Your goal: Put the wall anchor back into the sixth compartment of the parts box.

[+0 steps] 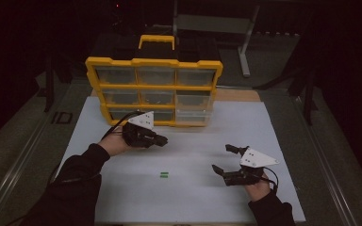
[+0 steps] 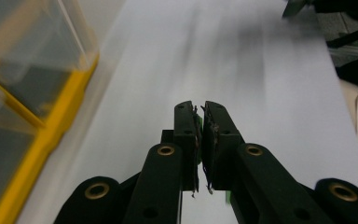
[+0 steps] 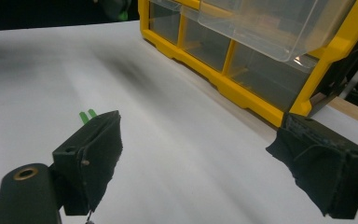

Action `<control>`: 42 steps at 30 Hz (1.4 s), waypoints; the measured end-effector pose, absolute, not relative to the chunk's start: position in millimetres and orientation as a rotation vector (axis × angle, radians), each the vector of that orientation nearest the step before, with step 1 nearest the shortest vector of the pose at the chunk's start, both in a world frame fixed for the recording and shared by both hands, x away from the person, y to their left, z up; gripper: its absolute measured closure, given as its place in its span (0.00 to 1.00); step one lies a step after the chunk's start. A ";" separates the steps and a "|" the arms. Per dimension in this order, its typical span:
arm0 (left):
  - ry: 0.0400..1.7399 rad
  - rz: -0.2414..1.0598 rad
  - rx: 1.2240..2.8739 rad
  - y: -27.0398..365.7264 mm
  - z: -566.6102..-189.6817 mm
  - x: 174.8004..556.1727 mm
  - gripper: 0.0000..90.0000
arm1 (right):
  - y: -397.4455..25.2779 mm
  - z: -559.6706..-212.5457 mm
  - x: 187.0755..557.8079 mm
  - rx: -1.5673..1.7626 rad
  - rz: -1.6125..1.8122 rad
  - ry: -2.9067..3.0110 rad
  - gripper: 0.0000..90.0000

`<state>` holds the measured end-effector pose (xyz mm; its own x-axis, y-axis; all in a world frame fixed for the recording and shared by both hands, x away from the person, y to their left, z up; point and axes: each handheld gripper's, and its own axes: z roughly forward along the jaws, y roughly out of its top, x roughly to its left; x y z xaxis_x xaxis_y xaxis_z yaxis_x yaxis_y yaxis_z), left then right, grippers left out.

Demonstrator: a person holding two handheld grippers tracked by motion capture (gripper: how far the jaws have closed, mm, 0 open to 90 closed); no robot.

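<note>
On the white desk (image 1: 188, 188), between the two hands, lies a small green piece (image 1: 164, 175), flat and on its own. From above, the left hand-held gripper (image 1: 162, 140) hovers just in front of the yellow drawer organizer (image 1: 154, 89), and the green piece sits nearer the person, below and a little right of its tips, apart from them. The right hand-held gripper (image 1: 225, 161) is off to the right of the piece, well apart from it, with its jaws spread wide and nothing between them.

The left gripper view adds what the high view cannot settle: the left hand-held gripper (image 2: 200, 109) is clenched, pads pressed together with nothing caught between them, the organizer's yellow frame (image 2: 51, 135) passing on one side. The right gripper view shows the green piece (image 3: 87, 115) peeking just past one of its spread jaws, and one clear drawer (image 3: 270, 23) of the organizer pulled out beyond its neighbours.
</note>
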<state>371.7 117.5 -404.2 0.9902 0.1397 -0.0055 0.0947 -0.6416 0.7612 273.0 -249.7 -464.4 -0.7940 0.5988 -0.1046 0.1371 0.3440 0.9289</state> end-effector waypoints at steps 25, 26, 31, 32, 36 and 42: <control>0.073 0.159 2.150 93.4 -307.5 406.0 0.93 | -249.5 -464.1 272.9 0.643 1.451 2.184 0.16; 0.073 0.159 2.150 93.4 -307.5 406.0 0.93 | -249.5 -464.1 272.9 0.643 1.451 2.184 0.16; 0.075 0.157 2.121 81.9 -300.0 416.3 0.93 | -249.7 -465.0 273.3 0.646 1.452 2.188 0.16; 0.079 0.160 2.114 78.7 -299.0 418.1 0.93 | -249.7 -465.1 273.3 0.645 1.453 2.188 0.16; 0.100 0.154 2.099 67.2 -298.7 427.6 0.93 | -249.1 -465.1 272.8 0.642 1.456 2.192 0.16; 0.151 0.159 2.136 50.5 -304.3 443.7 0.93 | -250.4 -465.3 273.2 0.640 1.459 2.189 0.16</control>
<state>443.7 50.5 -304.3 0.9839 0.1701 0.0546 0.0462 -0.5374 0.8421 273.2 -250.4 -465.3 -0.8005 0.5914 -0.0972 0.1377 0.3393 0.9306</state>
